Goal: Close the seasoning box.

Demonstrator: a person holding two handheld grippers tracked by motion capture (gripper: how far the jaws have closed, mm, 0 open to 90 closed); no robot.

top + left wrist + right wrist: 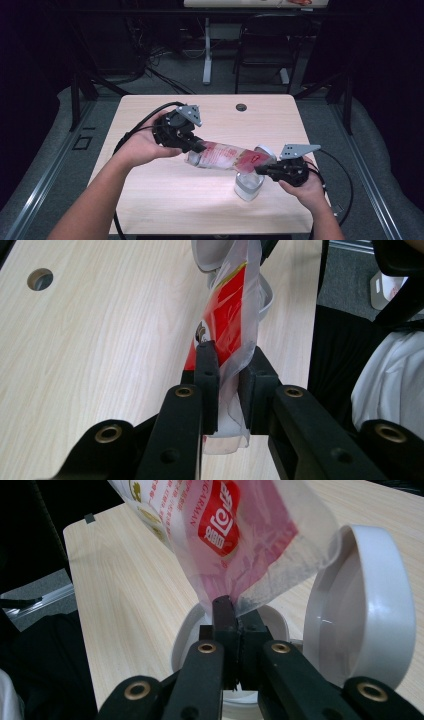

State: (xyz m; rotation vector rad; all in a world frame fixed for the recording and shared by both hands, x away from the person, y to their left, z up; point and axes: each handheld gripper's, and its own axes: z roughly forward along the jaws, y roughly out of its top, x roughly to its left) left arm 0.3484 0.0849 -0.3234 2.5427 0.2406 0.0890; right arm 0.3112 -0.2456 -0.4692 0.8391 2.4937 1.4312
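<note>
High view: left gripper (pixel 197 146) is pinching the plastic bag (pixel 227 156) at its 9 o'clock end; the bag's long axis is running toward 4 o'clock, where right gripper (pixel 264 170) is clamping its mouth over the white hinged-lid container (pixel 248 186).

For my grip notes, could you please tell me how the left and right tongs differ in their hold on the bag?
The left tongs pinch the bag with a gap between the pads; the right tongs are shut tight on its edge. The left grips the higher end, the right the end over the white container. Both hold the bag.
</note>
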